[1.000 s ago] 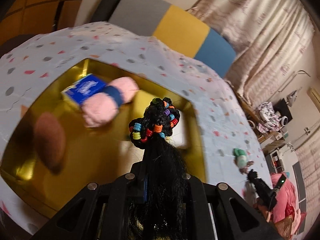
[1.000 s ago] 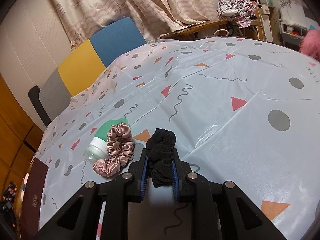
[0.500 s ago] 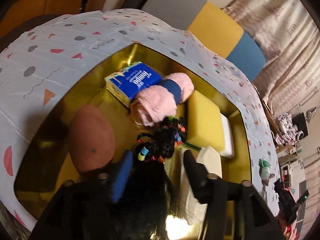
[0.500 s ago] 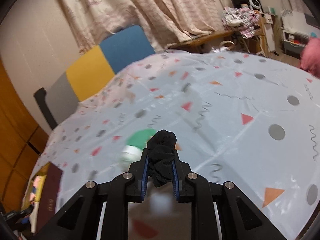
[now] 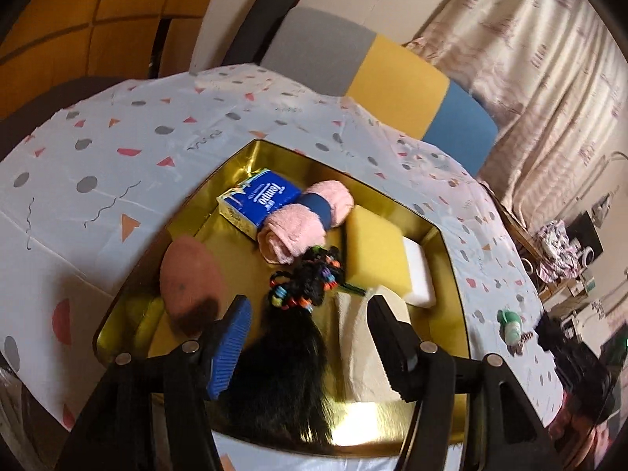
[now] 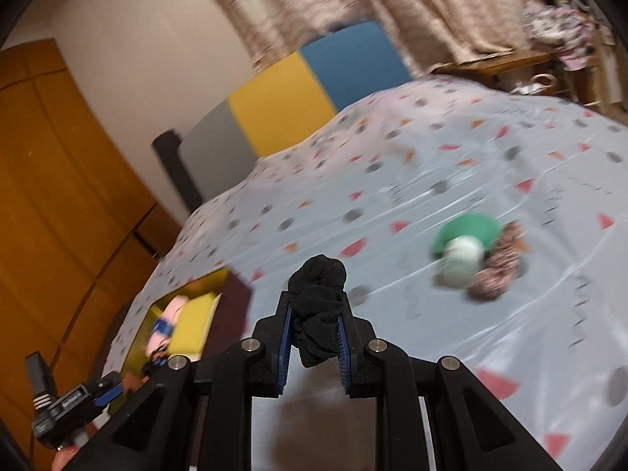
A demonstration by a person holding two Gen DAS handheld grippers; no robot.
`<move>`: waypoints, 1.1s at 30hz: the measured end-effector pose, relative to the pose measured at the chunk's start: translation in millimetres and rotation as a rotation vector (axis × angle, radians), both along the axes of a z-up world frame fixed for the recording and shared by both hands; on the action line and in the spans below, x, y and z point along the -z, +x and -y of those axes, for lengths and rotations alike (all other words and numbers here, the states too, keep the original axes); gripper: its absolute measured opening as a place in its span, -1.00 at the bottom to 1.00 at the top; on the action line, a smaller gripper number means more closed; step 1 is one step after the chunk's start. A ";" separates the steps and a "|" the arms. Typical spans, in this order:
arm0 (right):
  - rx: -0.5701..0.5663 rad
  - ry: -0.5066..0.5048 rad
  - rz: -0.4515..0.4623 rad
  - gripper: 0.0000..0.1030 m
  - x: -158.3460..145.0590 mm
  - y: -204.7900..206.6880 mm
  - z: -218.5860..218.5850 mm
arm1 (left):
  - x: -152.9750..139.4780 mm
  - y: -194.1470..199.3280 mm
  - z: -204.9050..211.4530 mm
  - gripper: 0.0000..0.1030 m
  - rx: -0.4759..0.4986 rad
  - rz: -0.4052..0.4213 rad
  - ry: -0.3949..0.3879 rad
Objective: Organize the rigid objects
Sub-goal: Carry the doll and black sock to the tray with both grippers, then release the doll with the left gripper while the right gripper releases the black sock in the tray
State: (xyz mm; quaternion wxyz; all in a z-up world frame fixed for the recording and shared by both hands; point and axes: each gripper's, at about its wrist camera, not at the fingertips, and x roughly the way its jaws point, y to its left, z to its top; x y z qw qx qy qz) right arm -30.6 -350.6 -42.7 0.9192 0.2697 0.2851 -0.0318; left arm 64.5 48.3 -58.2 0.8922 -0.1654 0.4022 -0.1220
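Note:
My left gripper point(image 5: 310, 310) is open above the gold box point(image 5: 451, 259). A black hairpiece with coloured beads point(image 5: 302, 286) lies in the box between the open fingers, apart from both. The box also holds a blue tissue pack point(image 5: 259, 196), a rolled pink towel point(image 5: 302, 223), a yellow sponge point(image 5: 373, 247), a white sponge point(image 5: 418, 274) and a brown round pad point(image 5: 192, 278). My right gripper point(image 6: 316, 314) is shut on a black scrunchie point(image 6: 318, 306) above the tablecloth. A green-and-white bottle point(image 6: 463, 247) and a pink scrunchie point(image 6: 498, 271) lie on the table to the right.
The gold box shows at lower left in the right wrist view point(image 6: 188, 322), its dark lid point(image 6: 231, 314) standing up beside it. A grey, yellow and blue chair back point(image 5: 376, 78) stands behind the table. Curtains point(image 5: 530, 39) hang at the back. The bottle shows far right in the left wrist view point(image 5: 510, 322).
My left gripper opened and let the beaded hairpiece drop into the gold box. My right gripper swung left with the black scrunchie, so the bottle and pink scrunchie now sit to its right.

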 end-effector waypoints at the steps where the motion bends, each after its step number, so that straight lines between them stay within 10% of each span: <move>1: -0.030 0.007 -0.003 -0.61 0.0 3.2 -10.1 | -0.8 -5.2 0.6 0.20 0.008 0.015 0.004; 15: -0.372 -0.043 -0.057 -0.61 -0.1 47.3 -140.8 | 1.0 -28.9 1.2 0.21 0.029 0.055 -0.011; 25: -0.405 -0.206 -0.104 -0.60 11.7 71.9 -181.1 | -6.6 -31.6 -14.5 0.20 -0.029 0.084 -0.026; 28: -0.362 -0.281 -0.129 -0.47 17.2 79.7 -184.6 | -6.6 -31.8 -14.9 0.20 -0.029 0.083 -0.029; 30: -0.313 -0.323 -0.144 0.01 19.1 82.2 -182.6 | -6.6 -31.2 -14.4 0.20 -0.024 0.082 -0.027; 33: -0.291 -0.293 -0.115 0.05 14.6 76.6 -172.9 | -7.0 -32.3 -13.0 0.20 -0.020 0.085 -0.026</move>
